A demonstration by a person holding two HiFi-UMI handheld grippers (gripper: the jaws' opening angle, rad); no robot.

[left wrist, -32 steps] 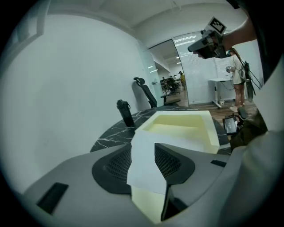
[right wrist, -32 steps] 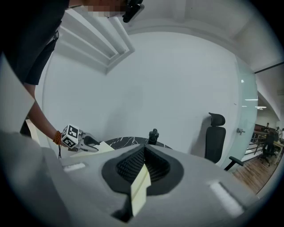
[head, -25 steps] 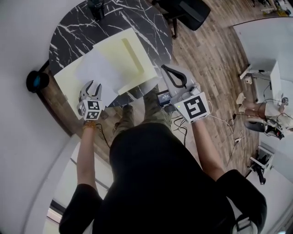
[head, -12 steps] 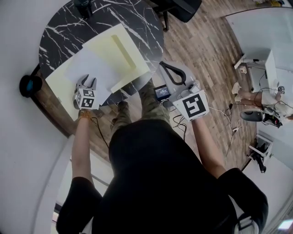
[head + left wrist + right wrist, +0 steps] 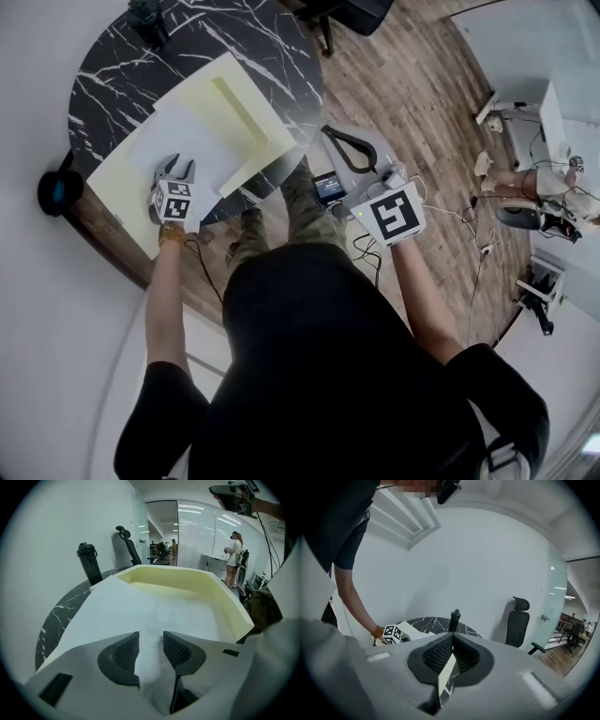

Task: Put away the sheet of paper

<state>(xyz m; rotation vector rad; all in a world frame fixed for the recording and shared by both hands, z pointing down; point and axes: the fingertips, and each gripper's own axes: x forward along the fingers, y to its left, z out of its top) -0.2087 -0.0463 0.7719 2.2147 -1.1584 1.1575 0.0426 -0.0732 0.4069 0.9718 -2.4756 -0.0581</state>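
Grey fingers of the right gripper (image 5: pixel 451 639) are pressed together on nothing, held off the table's near right edge above the wood floor (image 5: pixel 412 94). At the black marble table's (image 5: pixel 272 37) near left edge, the left gripper (image 5: pixel 178 167) has its fingers spread over the near edge of the sheet of paper (image 5: pixel 183 141), which lies flat on a pale yellow tray (image 5: pixel 258 122). A dark bottle (image 5: pixel 89 562) stands at the far edge.

A black bottle (image 5: pixel 89 564) stands at the table's (image 5: pixel 56 620) far edge; the yellow tray's (image 5: pixel 229 609) raised wall bars the right.
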